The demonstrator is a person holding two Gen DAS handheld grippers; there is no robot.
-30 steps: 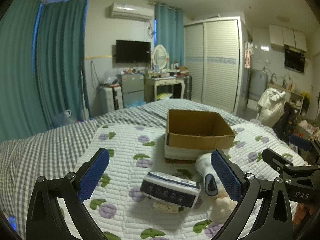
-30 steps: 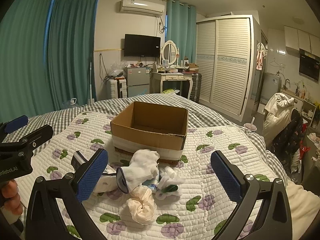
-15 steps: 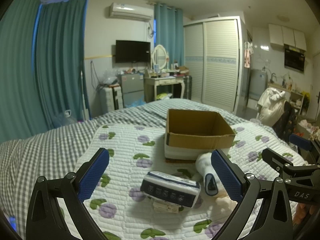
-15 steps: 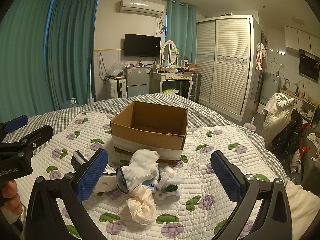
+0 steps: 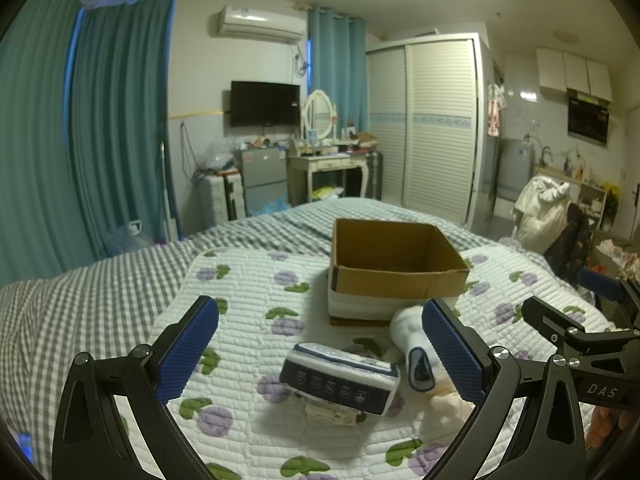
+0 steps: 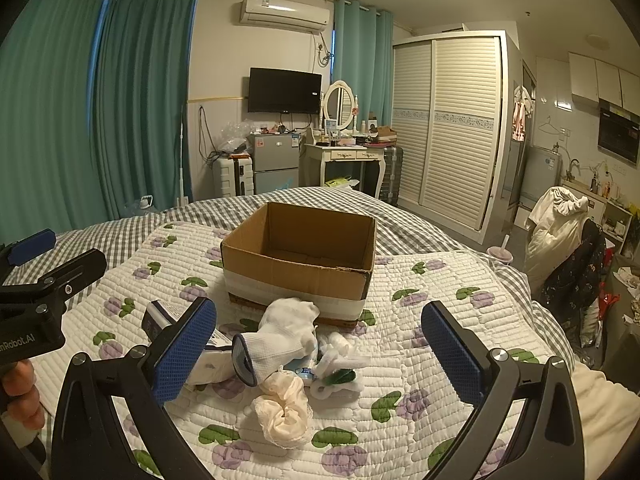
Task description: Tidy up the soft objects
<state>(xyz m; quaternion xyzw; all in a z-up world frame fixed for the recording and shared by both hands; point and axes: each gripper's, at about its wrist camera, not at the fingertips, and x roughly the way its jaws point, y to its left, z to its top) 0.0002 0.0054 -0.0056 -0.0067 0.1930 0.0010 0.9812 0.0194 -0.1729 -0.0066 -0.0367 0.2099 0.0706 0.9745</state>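
An open, empty cardboard box (image 6: 300,264) stands on the quilted bed; it also shows in the left wrist view (image 5: 396,272). In front of it lies a heap of soft things: a white sock with a blue cuff (image 6: 280,336), a peach lace scrunchie (image 6: 282,408), small white pieces (image 6: 336,364) and a navy-and-white tissue pack (image 5: 340,380). My left gripper (image 5: 320,356) is open above the tissue pack. My right gripper (image 6: 318,356) is open above the sock heap. Both are empty.
The white quilt with purple flowers (image 6: 420,340) lies over a grey checked bedspread (image 5: 80,300). Beyond the bed are teal curtains, a small fridge, a dressing table and a white wardrobe. A chair with clothes (image 6: 560,240) stands at the right.
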